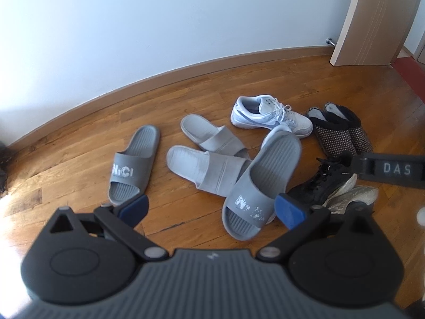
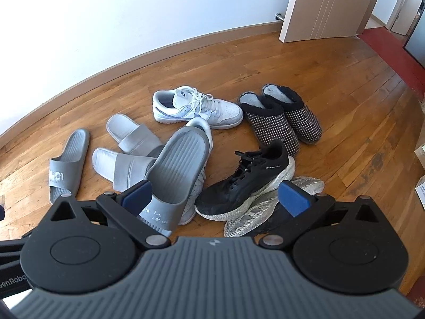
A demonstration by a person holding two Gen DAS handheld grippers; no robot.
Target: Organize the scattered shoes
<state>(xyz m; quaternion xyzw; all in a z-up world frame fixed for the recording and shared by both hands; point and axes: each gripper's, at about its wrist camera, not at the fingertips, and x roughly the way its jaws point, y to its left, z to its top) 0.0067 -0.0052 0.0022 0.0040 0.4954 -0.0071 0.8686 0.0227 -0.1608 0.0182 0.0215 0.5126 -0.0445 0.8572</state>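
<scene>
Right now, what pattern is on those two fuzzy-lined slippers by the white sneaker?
Black with small pale dots on the dotted slippers, clearest in the right wrist view.

— What's under your right gripper (image 2: pixel 215 199)?
— Its blue pads are spread wide, empty. You have a dark grey rubber slide (image 2: pixel 176 170) propped on a white sneaker near left, and a black knit running shoe (image 2: pixel 244 183) atop its overturned mate.
— Farther off?
— A dotted black slipper pair (image 2: pixel 281 118), far right.
</scene>
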